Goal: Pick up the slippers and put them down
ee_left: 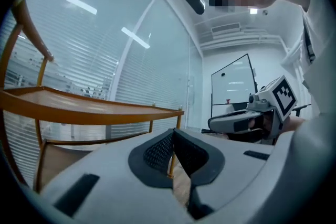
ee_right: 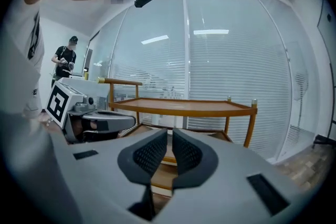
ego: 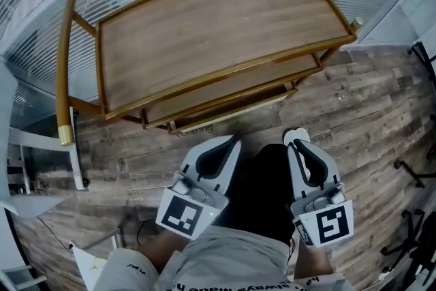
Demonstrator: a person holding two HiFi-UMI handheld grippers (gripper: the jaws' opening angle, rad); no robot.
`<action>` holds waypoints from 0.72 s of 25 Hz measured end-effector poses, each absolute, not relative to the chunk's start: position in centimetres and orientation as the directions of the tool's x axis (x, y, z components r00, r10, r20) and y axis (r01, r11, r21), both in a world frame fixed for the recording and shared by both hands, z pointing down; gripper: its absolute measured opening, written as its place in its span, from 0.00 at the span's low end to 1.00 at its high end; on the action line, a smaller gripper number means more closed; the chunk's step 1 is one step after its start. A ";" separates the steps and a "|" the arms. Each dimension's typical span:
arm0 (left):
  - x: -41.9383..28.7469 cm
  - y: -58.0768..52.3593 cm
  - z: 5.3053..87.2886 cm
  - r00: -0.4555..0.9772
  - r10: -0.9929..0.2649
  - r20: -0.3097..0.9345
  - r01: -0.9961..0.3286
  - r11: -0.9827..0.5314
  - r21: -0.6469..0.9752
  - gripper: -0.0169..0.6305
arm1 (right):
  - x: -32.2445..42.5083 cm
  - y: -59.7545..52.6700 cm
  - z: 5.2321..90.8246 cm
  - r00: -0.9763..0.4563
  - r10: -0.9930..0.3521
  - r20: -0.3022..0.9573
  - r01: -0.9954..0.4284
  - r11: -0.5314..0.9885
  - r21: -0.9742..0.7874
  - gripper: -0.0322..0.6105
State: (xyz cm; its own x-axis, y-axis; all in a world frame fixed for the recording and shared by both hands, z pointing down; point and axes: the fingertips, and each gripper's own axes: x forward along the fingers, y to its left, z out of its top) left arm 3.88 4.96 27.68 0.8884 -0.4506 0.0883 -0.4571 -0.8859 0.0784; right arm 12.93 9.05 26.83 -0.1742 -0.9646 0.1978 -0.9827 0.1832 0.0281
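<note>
Beyond the left gripper (ego: 234,142), the cart's lower shelves (ego: 238,90) show only edges.

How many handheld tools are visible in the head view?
2. The left tool is lower centre-left and the right tool lower centre-right, both just short of the wooden cart. None seem hidden.

A tiered wooden serving trolley with a golden-brown frame (ego: 204,31) stands on a weathered grey-brown plank floor (ego: 368,112). Behind it run tall glass walls backed by white horizontal blinds (ee_right: 220,60), which catch reflections of bright ceiling strip lights (ee_left: 81,4). A white whiteboard (ee_left: 231,81) stands well apart.
</note>
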 end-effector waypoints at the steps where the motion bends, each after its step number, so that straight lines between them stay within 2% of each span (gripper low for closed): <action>1: 3.5 5.1 27.2 0.885 -0.459 0.084 -0.464 -0.883 0.068 0.05 | 12.4 9.0 26.4 -0.181 -0.964 0.194 -0.981 0.190 0.029 0.10; 18: 2.1 5.0 25.2 0.882 -0.466 0.073 -0.470 -0.879 0.073 0.05 | 10.3 8.3 24.8 -0.213 -0.962 0.171 -0.976 0.219 0.014 0.09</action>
